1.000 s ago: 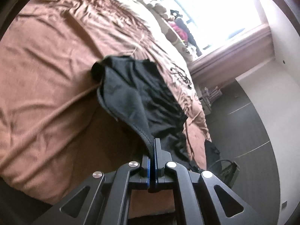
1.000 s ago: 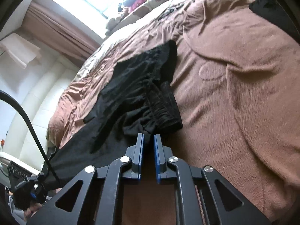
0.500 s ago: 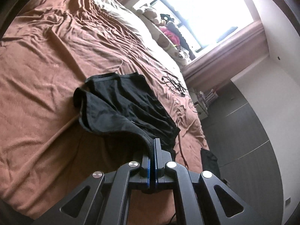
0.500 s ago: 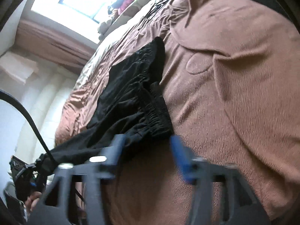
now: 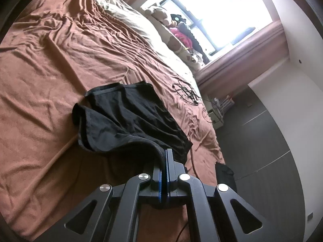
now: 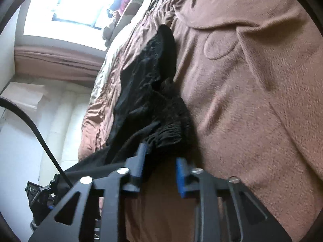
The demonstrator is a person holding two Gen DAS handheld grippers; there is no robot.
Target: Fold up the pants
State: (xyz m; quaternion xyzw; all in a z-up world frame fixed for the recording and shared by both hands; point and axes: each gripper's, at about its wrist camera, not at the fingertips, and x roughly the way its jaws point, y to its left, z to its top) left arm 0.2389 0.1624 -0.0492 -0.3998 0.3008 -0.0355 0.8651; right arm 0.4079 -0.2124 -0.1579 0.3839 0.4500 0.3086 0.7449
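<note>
Pants [image 5: 129, 119] now farther across bedspread [image 5: 50, 76]

A wide bed [image 5: 50, 80] fills the room, spread with a rumpled brown blanket [image 6: 262, 80]; pale pillows [image 5: 129, 18] lie along its far side; behind them a bright window [image 5: 218, 6] glares white above a dusty-pink curtain [image 5: 242, 60]; white walls [image 5: 292, 104] meet a dark grey floor [image 5: 262, 141]; a cream padded headboard [image 6: 66, 121] stands at one end.
</note>
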